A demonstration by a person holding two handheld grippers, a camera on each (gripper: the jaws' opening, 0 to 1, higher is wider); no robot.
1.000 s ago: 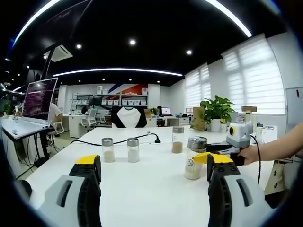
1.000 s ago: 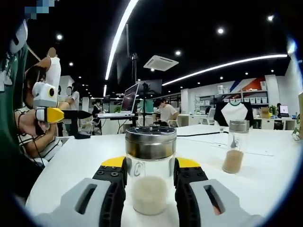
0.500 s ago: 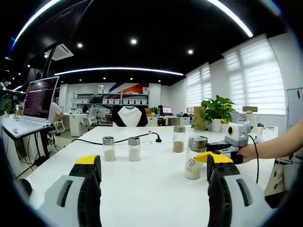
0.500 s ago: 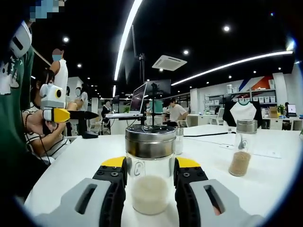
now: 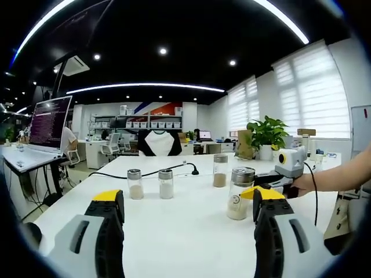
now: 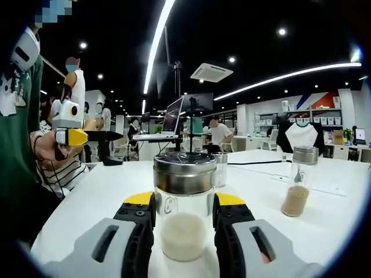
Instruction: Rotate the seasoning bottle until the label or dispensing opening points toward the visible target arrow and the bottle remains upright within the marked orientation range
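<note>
Clear glass seasoning bottle (image 6: 184, 214), steel lid, pale powder inside, upright on the white table (image 6: 104, 197)

Left gripper view: low over the white tabletop (image 5: 185, 231), facing across it, the glass seasoning bottle with a steel cap (image 5: 239, 193) at mid-distance. Right gripper view: close against that bottle (image 6: 184, 205), facing crosswise. Shared: tabletop and bottle.

No readable text

The laptop screen (image 5: 48, 120) at the far left shows lines of writing, but they are too small to read.
</note>
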